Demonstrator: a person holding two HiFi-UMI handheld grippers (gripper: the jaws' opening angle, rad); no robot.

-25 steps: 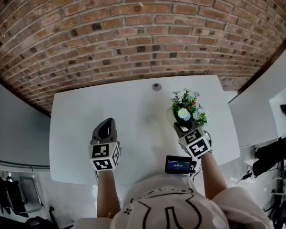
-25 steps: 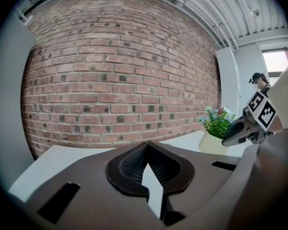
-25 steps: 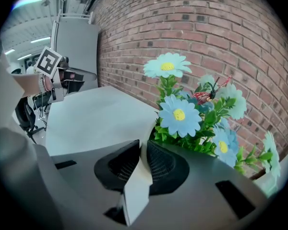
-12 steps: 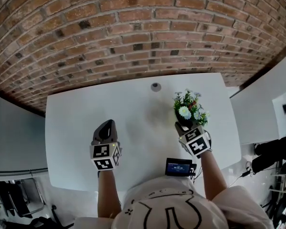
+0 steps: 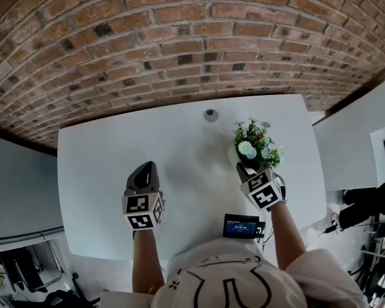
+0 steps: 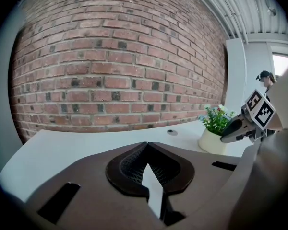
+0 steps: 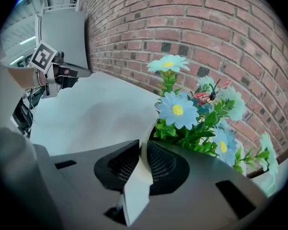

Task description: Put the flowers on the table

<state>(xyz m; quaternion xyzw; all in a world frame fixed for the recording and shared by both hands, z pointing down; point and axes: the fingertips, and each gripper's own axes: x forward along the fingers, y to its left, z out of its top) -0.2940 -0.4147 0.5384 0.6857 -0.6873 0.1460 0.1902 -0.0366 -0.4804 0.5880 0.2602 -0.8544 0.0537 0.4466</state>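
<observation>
Beneath flowers [image 5: 256,141], right gripper [image 5: 249,168]: pot [image 5: 235,154] mostly hidden.

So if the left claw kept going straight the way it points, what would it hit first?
Probably the brick wall. The left claw points across bare table, with nothing in its line; the flower pot stands off to its right. Depth is hard to judge.

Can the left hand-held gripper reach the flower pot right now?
Probably yes. Only bare table lies between the left hand-held gripper and the flower pot. The right hand-held gripper holds its near rim; the side facing left looks free. The left jaws are together and must open first.
</observation>
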